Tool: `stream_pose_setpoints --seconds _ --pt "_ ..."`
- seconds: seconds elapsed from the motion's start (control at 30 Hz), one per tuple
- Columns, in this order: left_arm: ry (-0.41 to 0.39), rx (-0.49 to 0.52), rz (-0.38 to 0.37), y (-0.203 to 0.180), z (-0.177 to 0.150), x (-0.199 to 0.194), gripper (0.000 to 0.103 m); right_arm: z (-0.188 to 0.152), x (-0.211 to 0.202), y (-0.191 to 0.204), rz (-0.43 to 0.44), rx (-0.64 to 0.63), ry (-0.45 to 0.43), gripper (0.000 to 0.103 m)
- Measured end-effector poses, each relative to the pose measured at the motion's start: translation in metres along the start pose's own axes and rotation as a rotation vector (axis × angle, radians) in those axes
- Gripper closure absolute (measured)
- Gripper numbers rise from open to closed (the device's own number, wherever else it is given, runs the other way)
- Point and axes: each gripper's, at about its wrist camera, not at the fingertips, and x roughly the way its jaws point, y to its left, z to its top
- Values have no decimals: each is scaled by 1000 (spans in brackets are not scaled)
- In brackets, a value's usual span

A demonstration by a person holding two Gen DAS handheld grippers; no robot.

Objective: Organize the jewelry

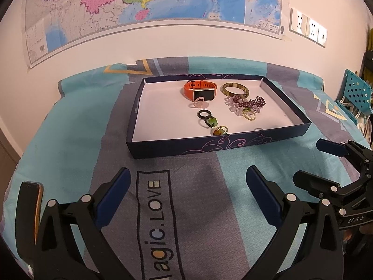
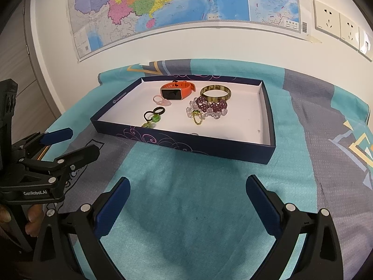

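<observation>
I see my left gripper (image 1: 187, 187) and my right gripper (image 2: 187, 197) both with fingers spread wide and holding nothing, hanging over the blue and gray cloth (image 1: 70, 140) near the front of the dark blue box (image 1: 177, 145). The jewelry all sits inside the box: an orange watch (image 1: 198, 89) and a brown bangle (image 1: 234, 89) at the back, purple and clear beads (image 1: 244, 105) just in front of the bangle, and small rings (image 1: 207, 119) nearer the front wall.

"agic.LOVE" on the bedsheet (image 1: 153, 210); "GenRobot.AI" on the left claw (image 2: 70, 141) body.
</observation>
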Motion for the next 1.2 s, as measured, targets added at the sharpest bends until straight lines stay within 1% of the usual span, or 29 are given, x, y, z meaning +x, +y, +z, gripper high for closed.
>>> stream_pose_setpoints --seconds 1.2 --pt "28 -6 -11 -2 -3 6 5 0 3 -3 0 15 9 7"
